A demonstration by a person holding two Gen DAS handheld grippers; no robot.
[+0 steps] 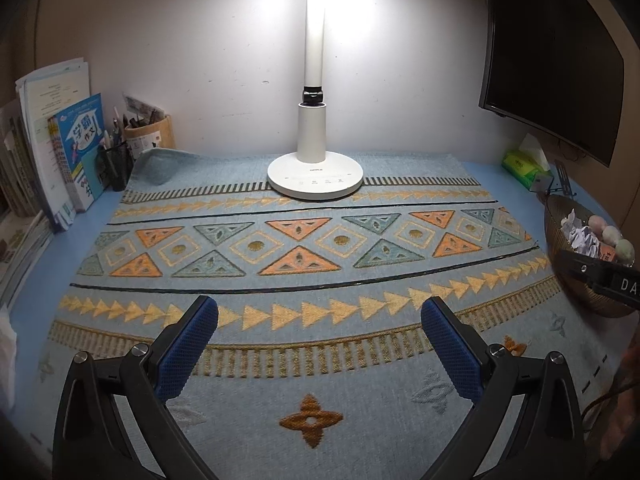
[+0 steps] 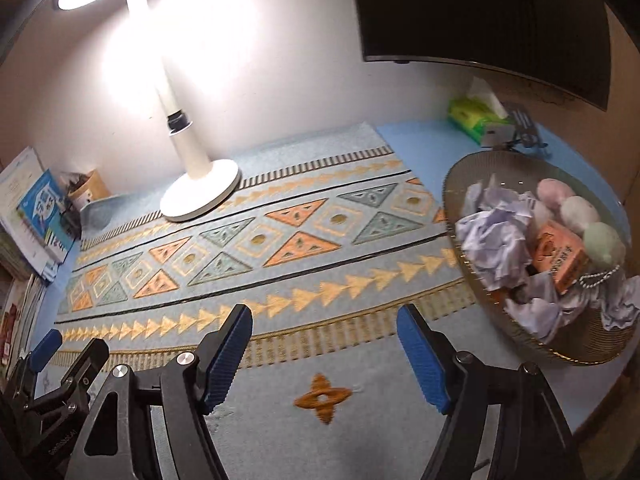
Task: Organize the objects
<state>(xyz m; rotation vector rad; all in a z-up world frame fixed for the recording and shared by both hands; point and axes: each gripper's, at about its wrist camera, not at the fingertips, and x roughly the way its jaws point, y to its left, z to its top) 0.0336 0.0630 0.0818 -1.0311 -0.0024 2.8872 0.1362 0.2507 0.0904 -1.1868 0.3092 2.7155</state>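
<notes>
A patterned blue woven mat (image 1: 304,240) covers most of the desk, and everything else stands around it. A dark monitor (image 1: 552,56) hangs above the mat's far right corner. A white desk lamp (image 1: 315,176), lit, stands with its round base on the mat's far edge, near the middle. Books and papers (image 1: 52,152) lean upright off the mat's far left corner, with a black mesh pen holder (image 1: 116,164) and a tan cup of pens (image 1: 154,134) just beside them.

Off the mat's right edge sits a round woven basket (image 2: 460,184), its rim overlapping the mat slightly. It holds crumpled pale paper (image 2: 496,236), an orange carton (image 2: 560,256) and three pastel balls (image 2: 604,242). A green tissue pack (image 2: 472,118) lies beyond the basket, off the mat's far right corner.

Over the mat's near edge, the left gripper (image 1: 320,320) hovers with jaws wide apart and nothing between them. The right gripper (image 2: 324,328), beside it and closer to the basket, likewise stands open and empty above the mat.
</notes>
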